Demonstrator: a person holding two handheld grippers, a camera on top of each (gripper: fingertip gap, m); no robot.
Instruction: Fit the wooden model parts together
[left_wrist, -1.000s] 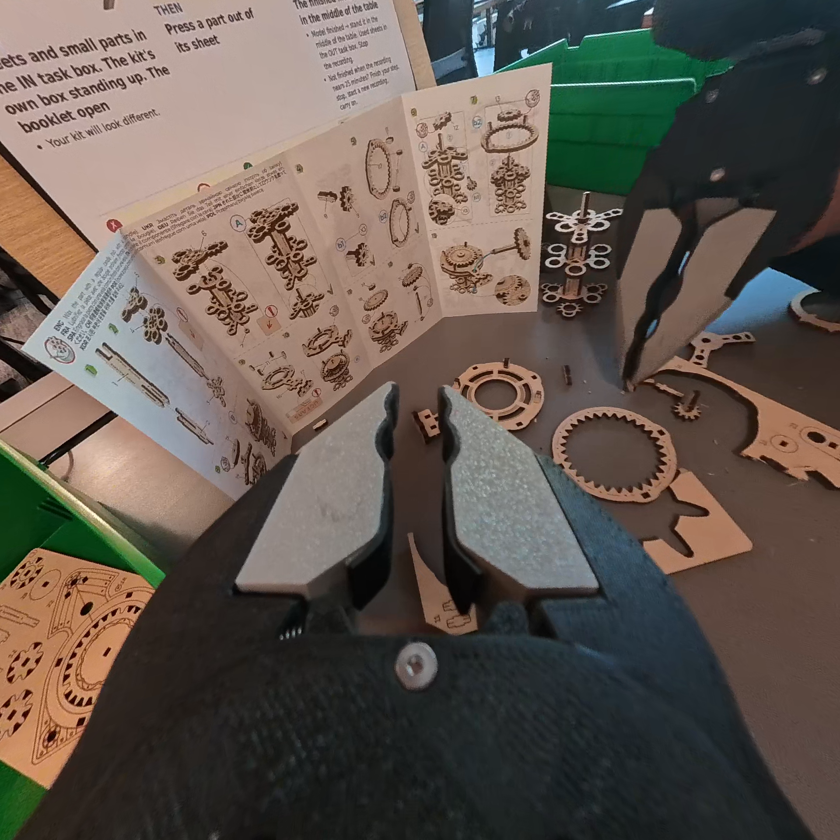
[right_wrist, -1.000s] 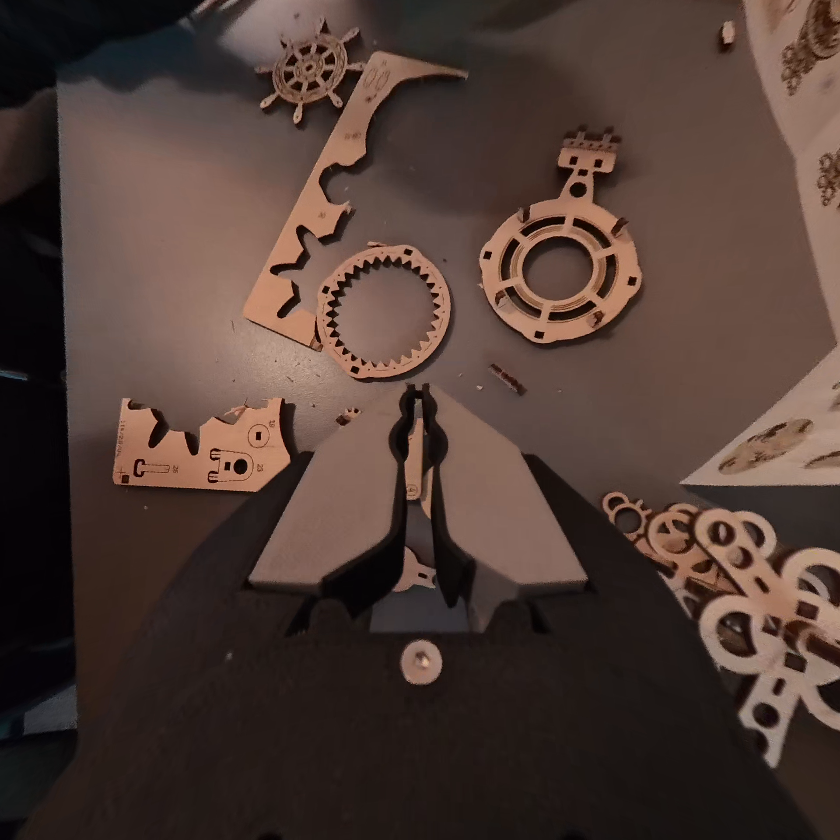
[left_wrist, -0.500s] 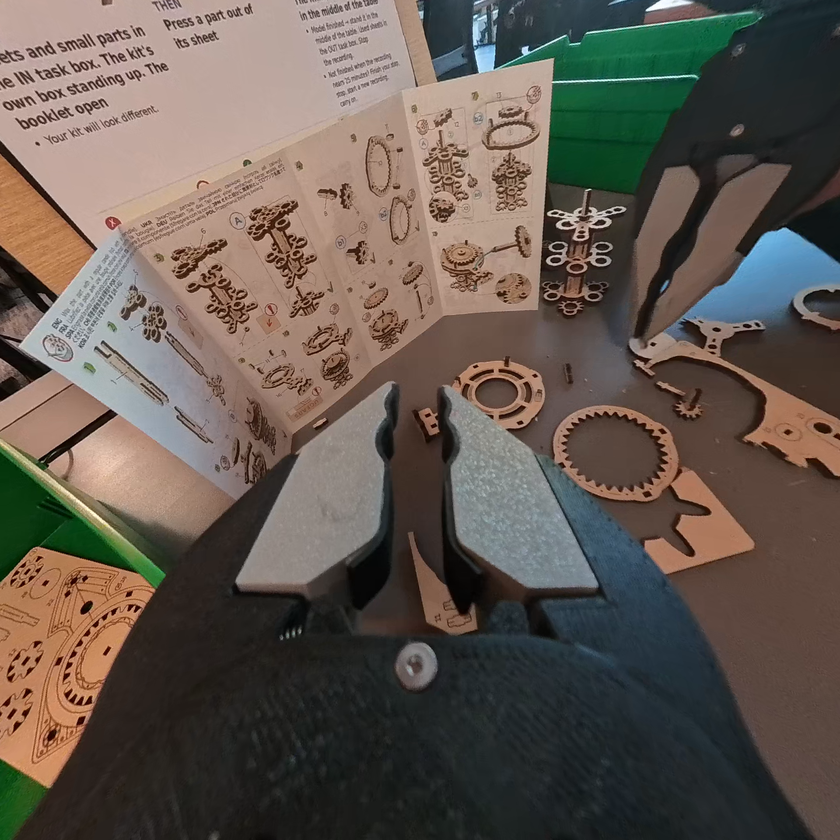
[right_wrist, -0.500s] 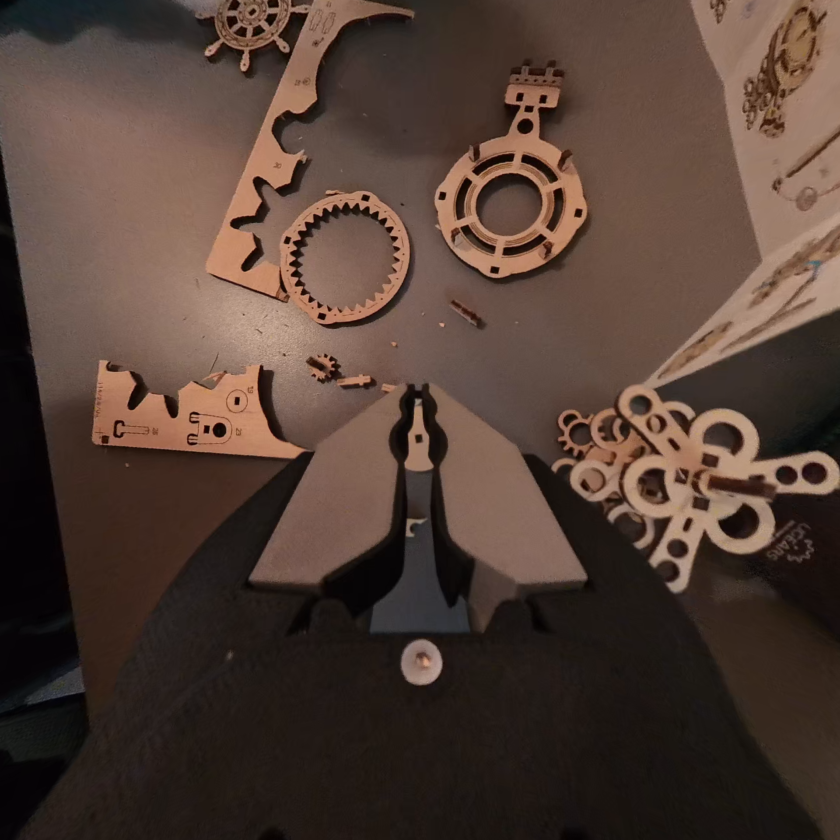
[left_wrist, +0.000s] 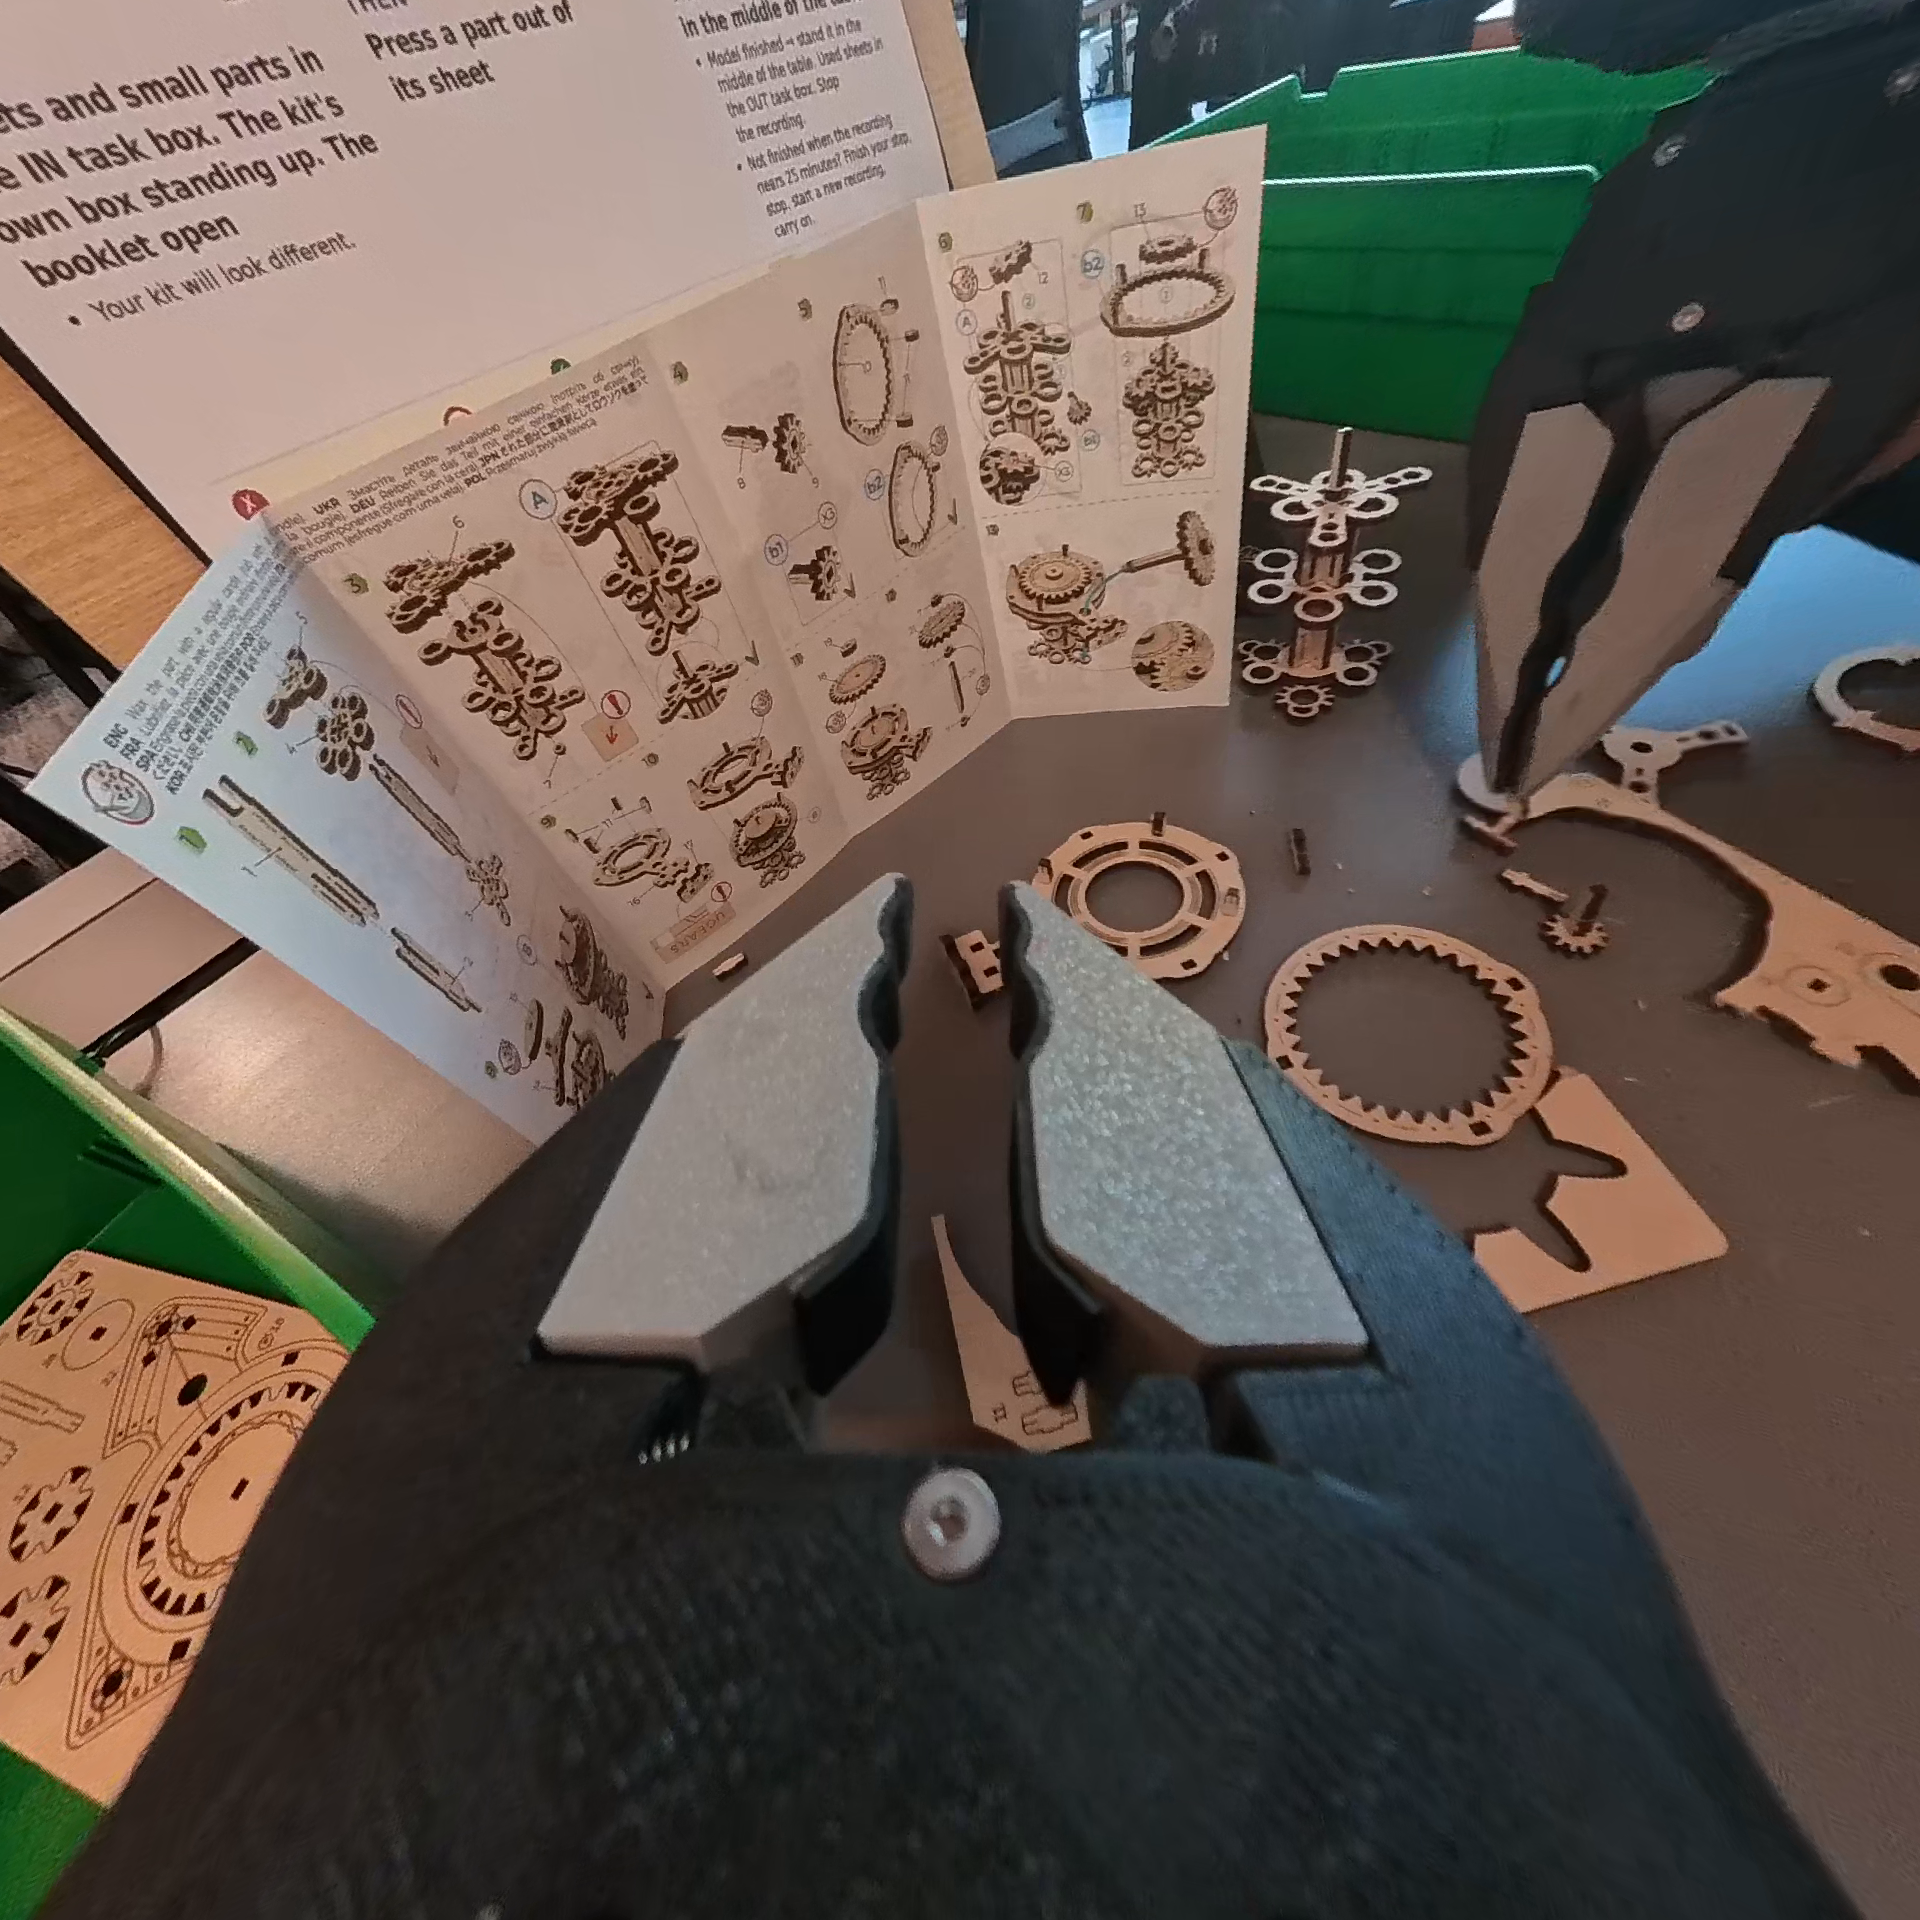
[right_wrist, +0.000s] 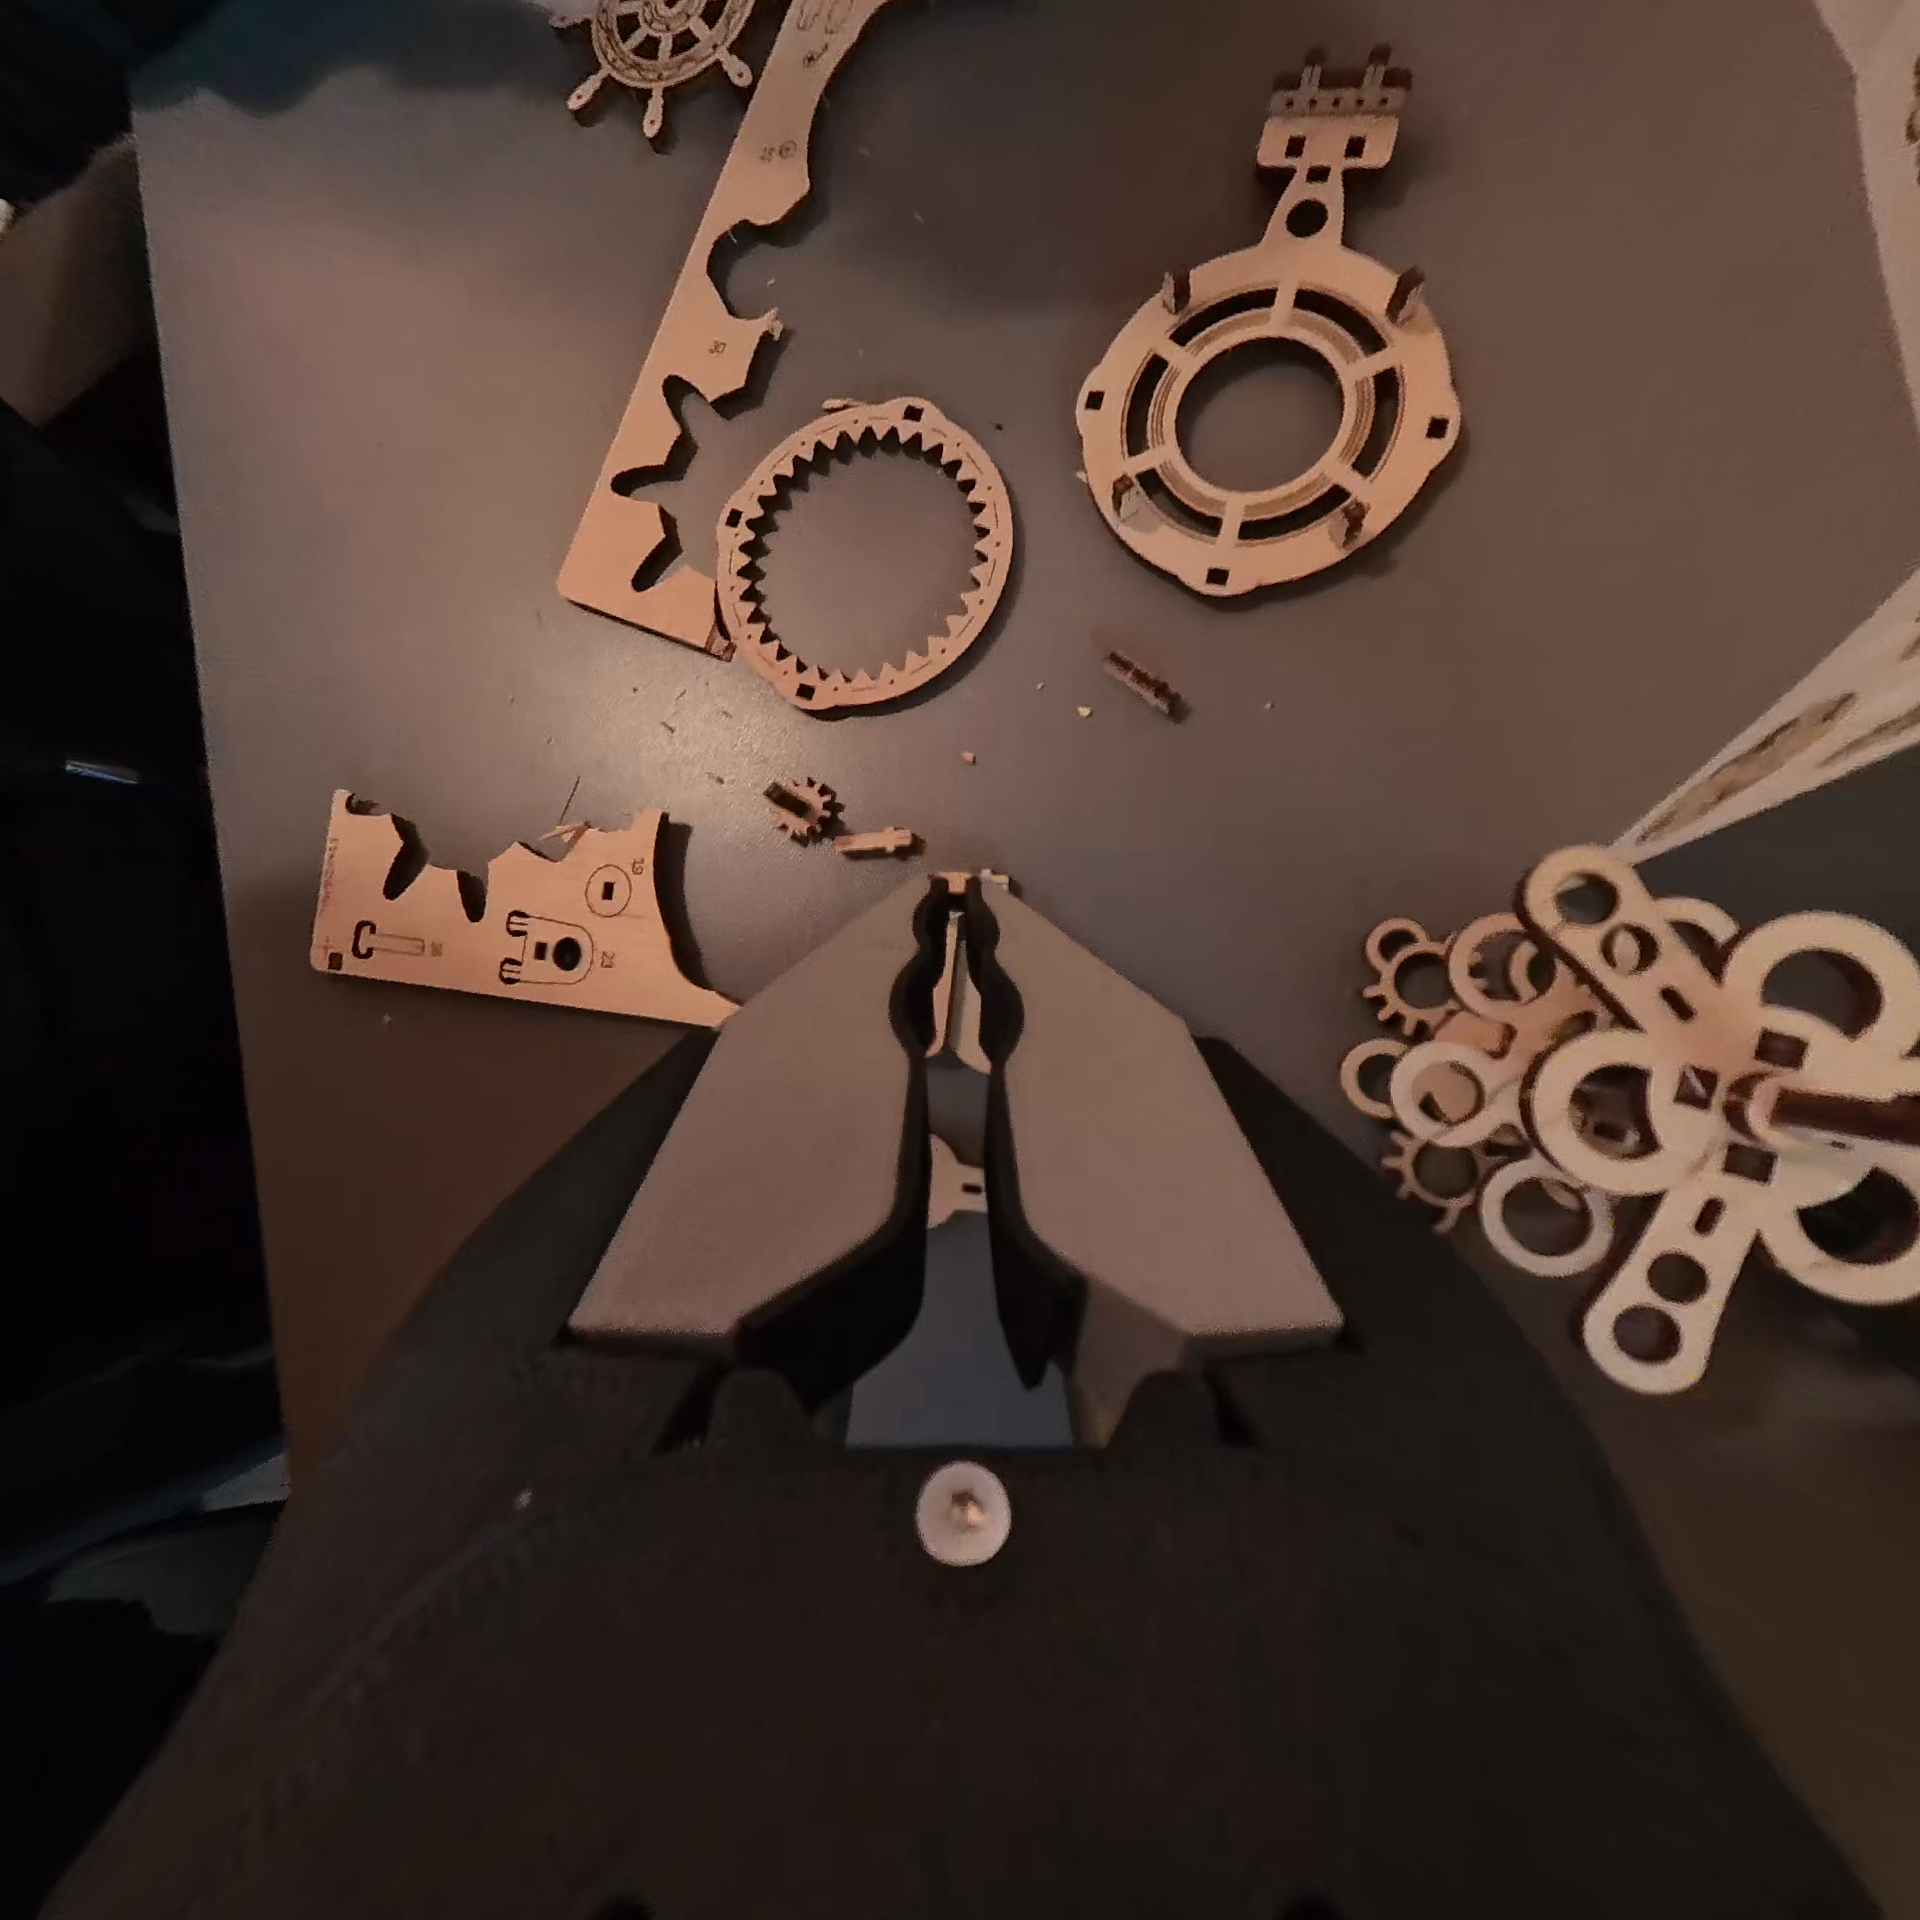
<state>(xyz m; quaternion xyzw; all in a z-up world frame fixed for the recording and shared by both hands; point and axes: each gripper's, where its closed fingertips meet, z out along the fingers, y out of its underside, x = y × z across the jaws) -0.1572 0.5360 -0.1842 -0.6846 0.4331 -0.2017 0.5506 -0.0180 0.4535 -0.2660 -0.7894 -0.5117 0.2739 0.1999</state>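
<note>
My left gripper (left_wrist: 956, 904) is open and empty, low over the grey table (left_wrist: 1558, 1507) in front of the booklet. My right gripper (right_wrist: 961, 894) is shut on a small flat wooden part (right_wrist: 958, 987); in the left wrist view it (left_wrist: 1507, 764) stands tip-down at the right, just above a cut sheet piece. A toothed ring (right_wrist: 862, 556) lies on the table and also shows in the left wrist view (left_wrist: 1408, 1029). Beside it is a round slotted frame with pegs (right_wrist: 1268, 431). A built tower of ringed plates (left_wrist: 1320, 592) stands by the booklet.
A small gear (right_wrist: 805, 810) and a pin (right_wrist: 881, 842) lie just ahead of my right fingertips. Leftover sheet pieces (right_wrist: 520, 925) and a ship wheel (right_wrist: 660, 52) lie around. The folded booklet (left_wrist: 727, 582) stands at the back left. Green bins (left_wrist: 1403, 208) flank the table. One gripper's finger ends stand about 20 centimetres off the other's.
My right gripper has lifted slightly and shifted right, toward the tower, with the small part still in it. My left gripper has not moved.
</note>
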